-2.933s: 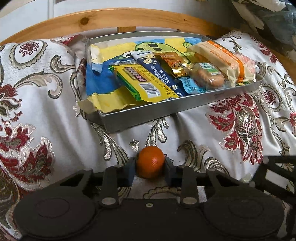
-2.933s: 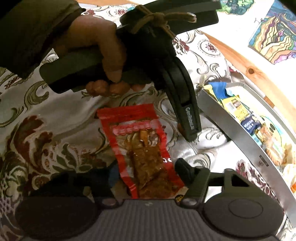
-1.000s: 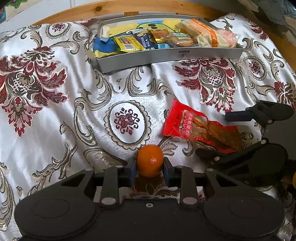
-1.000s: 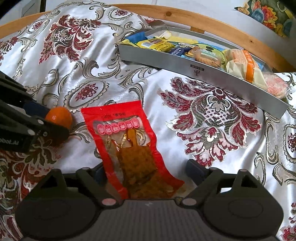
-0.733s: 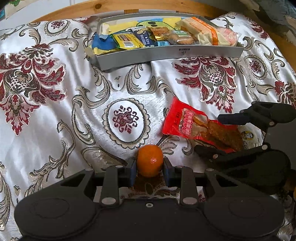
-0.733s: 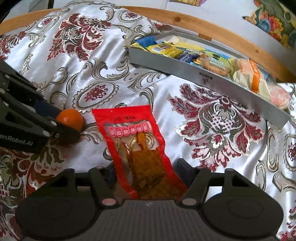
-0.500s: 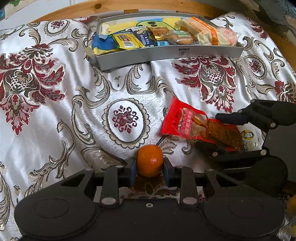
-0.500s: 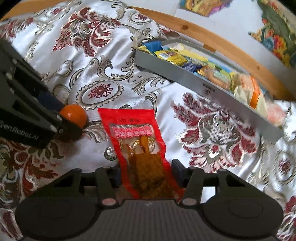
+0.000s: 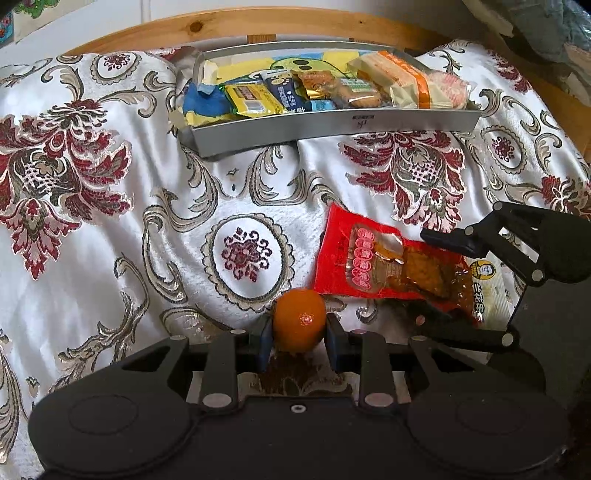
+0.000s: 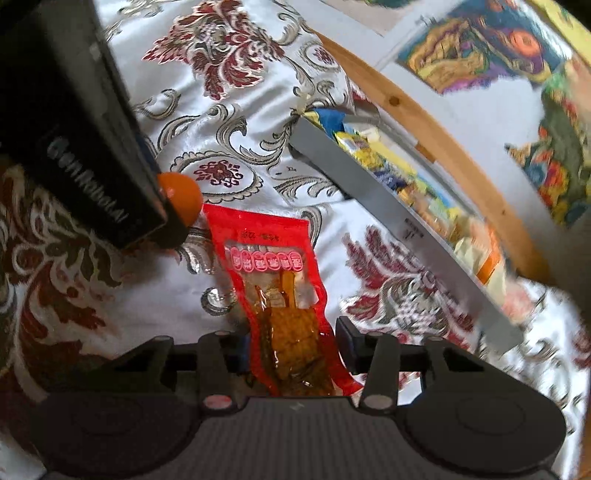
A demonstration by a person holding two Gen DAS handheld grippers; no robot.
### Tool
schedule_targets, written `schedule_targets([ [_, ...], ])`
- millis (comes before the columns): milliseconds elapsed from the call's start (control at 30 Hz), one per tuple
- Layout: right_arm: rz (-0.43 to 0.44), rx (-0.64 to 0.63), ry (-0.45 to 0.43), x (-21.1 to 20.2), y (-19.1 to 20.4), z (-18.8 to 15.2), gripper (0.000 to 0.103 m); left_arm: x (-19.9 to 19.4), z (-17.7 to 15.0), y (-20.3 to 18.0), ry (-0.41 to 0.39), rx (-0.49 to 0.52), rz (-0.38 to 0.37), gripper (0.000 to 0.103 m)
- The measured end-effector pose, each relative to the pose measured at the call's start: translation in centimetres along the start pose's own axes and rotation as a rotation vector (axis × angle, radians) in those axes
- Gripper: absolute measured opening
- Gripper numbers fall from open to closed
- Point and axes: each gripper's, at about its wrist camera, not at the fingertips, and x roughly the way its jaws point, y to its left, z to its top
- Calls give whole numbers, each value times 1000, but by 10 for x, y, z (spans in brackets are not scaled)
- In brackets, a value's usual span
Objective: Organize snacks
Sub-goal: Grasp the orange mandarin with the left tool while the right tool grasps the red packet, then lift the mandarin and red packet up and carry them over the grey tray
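Note:
A small orange (image 9: 299, 318) sits between the fingers of my left gripper (image 9: 298, 334), which is shut on it just above the floral cloth. To its right a red snack packet (image 9: 384, 264) is pinched at its near end by my right gripper (image 9: 424, 277). In the right wrist view the packet (image 10: 280, 291) runs forward from between the pads of the right gripper (image 10: 293, 347), and the orange (image 10: 181, 199) shows at the left finger (image 10: 110, 177). A grey metal tray (image 9: 332, 127) holding several wrapped snacks lies at the far edge.
A white, red and silver floral cloth (image 9: 110, 240) covers the surface. A curved wooden rail (image 9: 295, 26) runs behind the tray (image 10: 388, 214). Colourful pictures (image 10: 480, 48) hang on the wall beyond. The two grippers are close side by side.
The right gripper's fingers have closed in onto the red packet, and that gripper has swung with it, blurring its view. The left gripper keeps the orange and has edged slightly toward the tray.

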Motion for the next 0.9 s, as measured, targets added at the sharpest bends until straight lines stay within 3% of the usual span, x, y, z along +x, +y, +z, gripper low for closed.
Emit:
schedule_targets([
  [167,-56,-62,-24,-1,5,-1,48,-2,1,1,-23,-5,3,31],
  [900,-151,-105,-62,-4,-2,2,47,-15,9,1,-121,-23,5,31],
])
